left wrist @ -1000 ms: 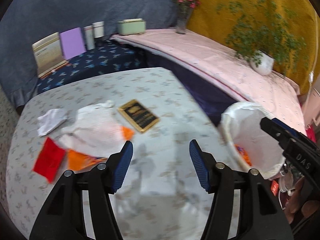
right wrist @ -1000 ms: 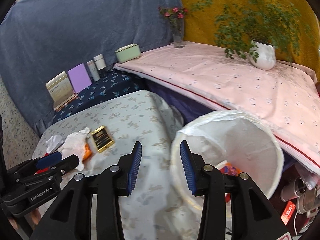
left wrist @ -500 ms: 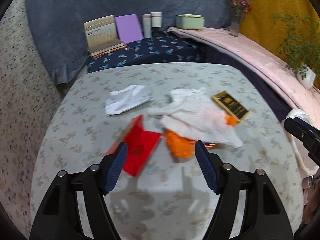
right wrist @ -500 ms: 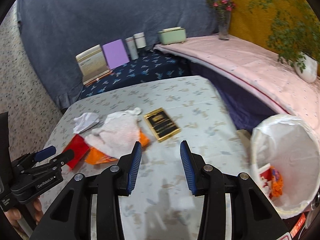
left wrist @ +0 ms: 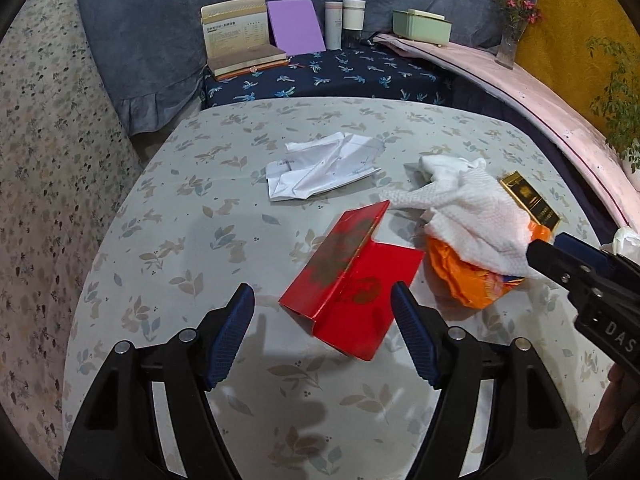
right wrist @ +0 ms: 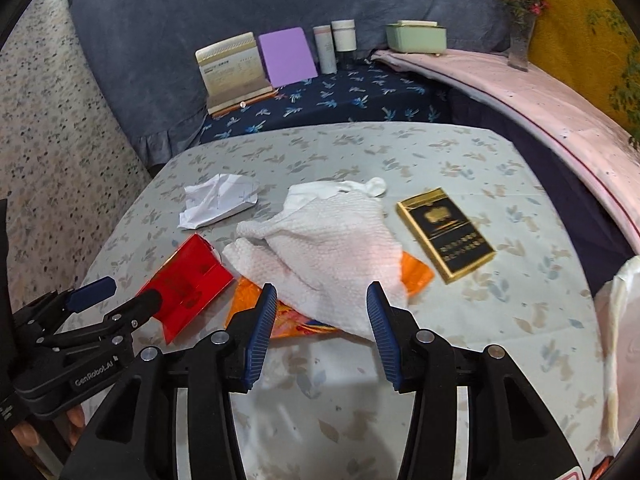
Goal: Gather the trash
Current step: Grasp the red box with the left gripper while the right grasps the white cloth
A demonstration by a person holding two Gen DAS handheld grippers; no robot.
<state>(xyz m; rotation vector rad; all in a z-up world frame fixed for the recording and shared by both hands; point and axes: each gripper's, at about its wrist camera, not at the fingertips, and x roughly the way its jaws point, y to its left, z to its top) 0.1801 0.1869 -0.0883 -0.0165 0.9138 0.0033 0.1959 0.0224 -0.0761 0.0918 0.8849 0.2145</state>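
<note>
Trash lies on the flowered tablecloth [left wrist: 200, 240]. There is a red folded carton [left wrist: 352, 280] [right wrist: 184, 284], a white paper towel [left wrist: 472, 216] [right wrist: 328, 236] over an orange wrapper [left wrist: 464, 276] [right wrist: 416, 276], crumpled white paper [left wrist: 324, 168] [right wrist: 216, 200] and a black-and-gold box [left wrist: 528, 200] [right wrist: 444, 236]. My left gripper [left wrist: 320, 300] hovers open just over the carton's near edge, gripping nothing. My right gripper [right wrist: 322, 296] hangs above the towel's near edge; its jaws are opening and the pads press on nothing.
The white bin liner [right wrist: 620, 320] shows at the right edge. Behind the table, a dark blue cloth carries a book [left wrist: 236, 36], a purple board [left wrist: 296, 26], two cups and a green box [left wrist: 420, 26]. A pink-covered ledge [right wrist: 540, 92] with a vase runs along the right.
Both views swung left, away from the lined bin and onto the trash pile. Both grippers came nearer and lower over it. The left jaws widened; the right widened slightly.
</note>
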